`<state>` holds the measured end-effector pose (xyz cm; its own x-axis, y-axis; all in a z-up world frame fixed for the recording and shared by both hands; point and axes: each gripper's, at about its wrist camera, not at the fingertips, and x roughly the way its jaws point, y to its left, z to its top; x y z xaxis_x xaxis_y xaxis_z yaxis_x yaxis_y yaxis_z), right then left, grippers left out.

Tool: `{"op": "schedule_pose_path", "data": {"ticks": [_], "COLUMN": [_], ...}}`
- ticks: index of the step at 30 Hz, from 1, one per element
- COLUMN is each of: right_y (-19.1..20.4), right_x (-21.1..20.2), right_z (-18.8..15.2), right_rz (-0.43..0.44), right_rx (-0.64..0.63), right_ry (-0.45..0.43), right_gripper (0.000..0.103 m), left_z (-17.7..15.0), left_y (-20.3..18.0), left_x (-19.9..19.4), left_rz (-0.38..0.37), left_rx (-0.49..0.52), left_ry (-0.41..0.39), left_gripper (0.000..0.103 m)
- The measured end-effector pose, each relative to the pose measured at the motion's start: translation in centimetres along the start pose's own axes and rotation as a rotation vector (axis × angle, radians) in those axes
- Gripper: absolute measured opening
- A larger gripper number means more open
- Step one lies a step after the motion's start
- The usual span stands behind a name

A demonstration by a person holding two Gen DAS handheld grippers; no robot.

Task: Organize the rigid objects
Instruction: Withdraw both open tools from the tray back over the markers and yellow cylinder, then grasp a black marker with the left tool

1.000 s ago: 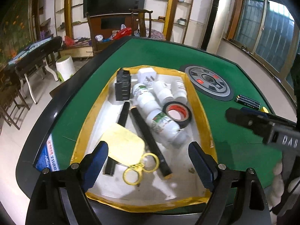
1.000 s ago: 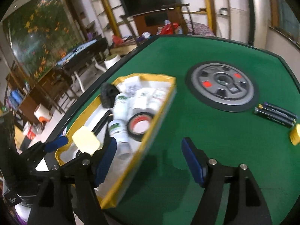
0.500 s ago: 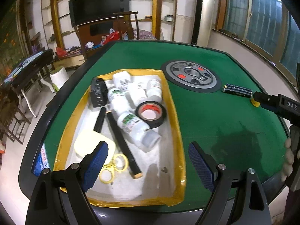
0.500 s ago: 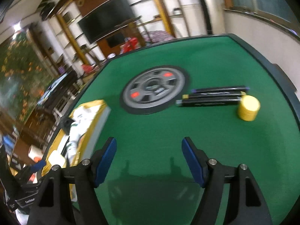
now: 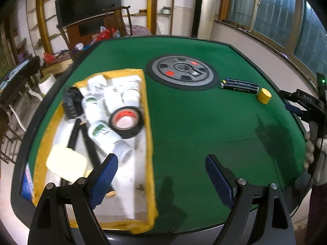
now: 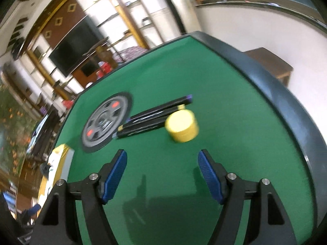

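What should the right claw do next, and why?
Probably ease the right claw forward and down around the yellow puck. Its blue pads stand open and empty, the puck lies just ahead on the green table beside the dark pens, and the tray already holds the other things.

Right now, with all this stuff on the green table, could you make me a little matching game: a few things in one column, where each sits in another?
Things:
1. black tape roll
2. yellow puck
3. grey wheel disc

Places:
A. middle of the table, set into the felt
B. inside the yellow-edged tray
C. on the felt beside the dark pens

Pairs: 1-B, 2-C, 3-A
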<state>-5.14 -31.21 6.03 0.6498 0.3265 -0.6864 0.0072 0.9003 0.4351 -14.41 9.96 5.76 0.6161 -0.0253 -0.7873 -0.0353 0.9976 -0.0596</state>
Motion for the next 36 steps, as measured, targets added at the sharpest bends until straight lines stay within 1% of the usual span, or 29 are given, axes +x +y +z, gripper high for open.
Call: {"op": "schedule_pose_path", "data": {"ticks": [4,7,9,10,13,16,18,19,20,21,22,25,28,30,31,33,36], "right_y": [-2.6,-3.1,-3.2,-3.2,-2.6,-2.3,-1.7,-1.2,-0.9,-0.8,-0.9,-1.2,-1.5,-2.1,-2.6,-3.3,-4.6], "right_x": [0.8,2.4,3.6,4.2,6.2,7.6,8.3,8.7,8.8,8.8,8.7,8.0,7.5,7.0,6.7,6.0,4.6], "right_z": [1.1,1.6,2.1,2.3,3.0,3.7,3.8,3.8,3.7,3.4,3.1,2.4,1.8,1.6,1.7,1.9,2.4], "right_rz": [-0.050,-0.078,-0.086,-0.087,-0.075,-0.069,-0.072,-0.086,-0.100,-0.108,-0.083,-0.078,-0.047,0.000,0.017,0.004,0.011], "right_rx": [0.040,0.038,0.041,0.043,0.054,0.063,0.038,0.004,-0.018,-0.030,-0.028,-0.020,-0.009,0.034,0.062,0.094,0.137], "right_ry": [-0.005,0.012,0.023,0.026,0.033,0.036,0.042,0.056,0.060,0.061,0.068,0.062,0.066,0.063,0.057,0.024,-0.041], "right_gripper": [0.072,0.072,0.071,0.071,0.071,0.071,0.071,0.071,0.061,0.047,0.046,0.046,0.047,0.058,0.060,0.062,0.063], "left_z": [0.2,0.3,0.5,0.5,0.8,1.3,1.8,2.0,2.2,2.5,2.9,4.0,5.6,6.9,7.6,9.0,11.1], "left_y": [-0.9,-1.4,-1.8,-2.1,-2.2,-2.1,-2.3,-2.7,-3.0,-3.3,-3.8,-5.4,-7.9,-9.9,-10.9,-12.9,-15.1], "left_x": [0.8,1.2,1.5,1.6,1.5,1.1,0.8,0.8,0.9,1.0,1.4,2.8,4.7,6.3,7.2,9.0,12.1], "left_rz": [-0.034,-0.063,-0.072,-0.059,-0.057,-0.098,-0.105,-0.106,-0.109,-0.113,-0.125,-0.185,-0.226,-0.232,-0.233,-0.233,-0.244], "left_rx": [0.001,0.000,0.003,0.009,0.009,-0.010,-0.008,0.003,0.010,0.015,0.023,0.025,0.050,0.084,0.106,0.158,0.227], "left_ry": [0.021,0.029,0.035,0.032,0.028,0.014,0.003,-0.002,-0.002,0.001,0.014,0.057,0.095,0.102,0.095,0.085,0.084], "left_gripper": [0.090,0.090,0.090,0.090,0.090,0.090,0.090,0.090,0.090,0.090,0.090,0.090,0.090,0.090,0.090,0.090,0.090]}}
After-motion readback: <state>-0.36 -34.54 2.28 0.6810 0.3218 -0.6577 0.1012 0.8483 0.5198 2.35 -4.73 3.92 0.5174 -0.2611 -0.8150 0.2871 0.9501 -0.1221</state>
